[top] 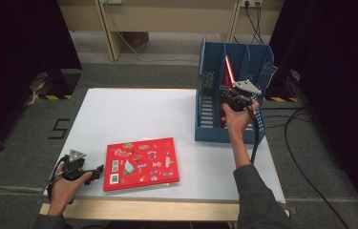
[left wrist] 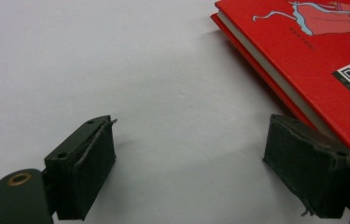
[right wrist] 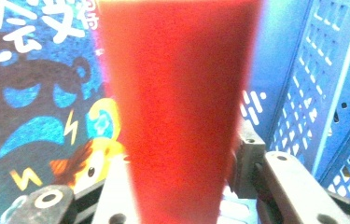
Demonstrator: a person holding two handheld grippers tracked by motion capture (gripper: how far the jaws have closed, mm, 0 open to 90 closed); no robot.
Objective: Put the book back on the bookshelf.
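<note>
The right gripper (top: 231,95) is up at the blue file rack (top: 210,102) at the table's far right, where a red book (top: 228,71) stands upright in a middle compartment; in the right gripper view the book's spine (right wrist: 177,116) sits between the jaws, but I cannot tell whether the pads press on it. The left gripper (top: 98,172) rests low on the white table (top: 133,114) at the near left, jaws spread with nothing between them, one pad (left wrist: 310,163) just beside the edge of a second red book (top: 141,163) lying flat.
</note>
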